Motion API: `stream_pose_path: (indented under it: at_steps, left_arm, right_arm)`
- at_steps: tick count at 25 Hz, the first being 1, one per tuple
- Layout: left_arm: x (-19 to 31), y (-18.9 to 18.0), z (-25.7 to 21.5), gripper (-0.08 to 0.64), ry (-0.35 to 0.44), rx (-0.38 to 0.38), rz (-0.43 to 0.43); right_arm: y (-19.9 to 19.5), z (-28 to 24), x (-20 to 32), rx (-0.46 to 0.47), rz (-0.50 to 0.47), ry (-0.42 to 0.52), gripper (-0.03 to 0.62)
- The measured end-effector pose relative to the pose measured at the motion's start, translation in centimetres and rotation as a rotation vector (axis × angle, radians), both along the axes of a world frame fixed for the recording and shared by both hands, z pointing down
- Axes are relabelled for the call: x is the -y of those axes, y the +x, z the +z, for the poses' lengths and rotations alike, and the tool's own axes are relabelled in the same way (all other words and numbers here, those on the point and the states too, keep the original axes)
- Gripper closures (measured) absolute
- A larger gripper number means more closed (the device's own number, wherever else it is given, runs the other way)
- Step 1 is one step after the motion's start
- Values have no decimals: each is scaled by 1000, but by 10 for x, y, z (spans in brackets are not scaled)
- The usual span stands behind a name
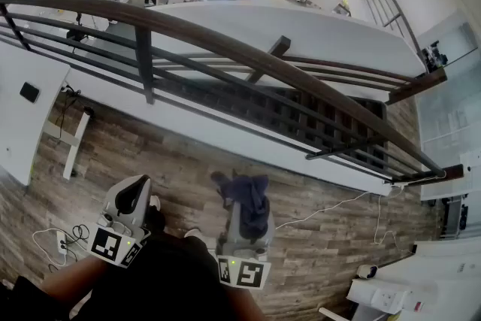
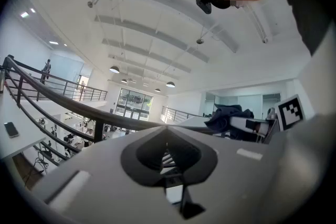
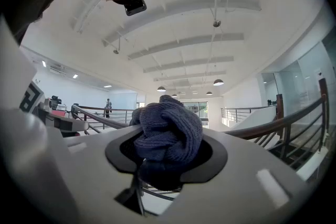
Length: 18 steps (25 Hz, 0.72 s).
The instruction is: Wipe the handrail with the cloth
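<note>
Your right gripper (image 3: 167, 162) is clamped on a bunched dark blue knitted cloth (image 3: 169, 134), which bulges up out of the jaws; your left gripper (image 2: 167, 157) has its jaws together with nothing between them; both are held low over the wood-plank floor (image 1: 150, 154); the dark curved handrail (image 1: 225, 45) runs ahead, well apart from the cloth.

Head view down, gripper views up, handrail (image 1: 225, 41) shared
</note>
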<state>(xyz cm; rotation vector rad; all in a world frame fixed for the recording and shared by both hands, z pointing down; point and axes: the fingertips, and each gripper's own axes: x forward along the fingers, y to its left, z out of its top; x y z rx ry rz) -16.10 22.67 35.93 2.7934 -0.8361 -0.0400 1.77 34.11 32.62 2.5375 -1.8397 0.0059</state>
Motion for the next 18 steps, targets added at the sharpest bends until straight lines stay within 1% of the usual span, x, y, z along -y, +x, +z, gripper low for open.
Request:
stream_pose_path:
  at_steps: [7,12,15,18]
  left_arm:
    - [11,4,-4,560,-7,-14,6]
    - [26,-5,-6,560,-19,-56,19]
    - [35,-8,-5,560,-20,-61,21]
    - [41,1,-7,560,-14,-66,41]
  right_arm:
    - [0,-3,11,0,-4,-19,421]
    - [-2,-7,26,19,21,0,417]
    - [-5,-4,33,8,35,-17,416]
    - [-6,4,39,22,42,-39,416]
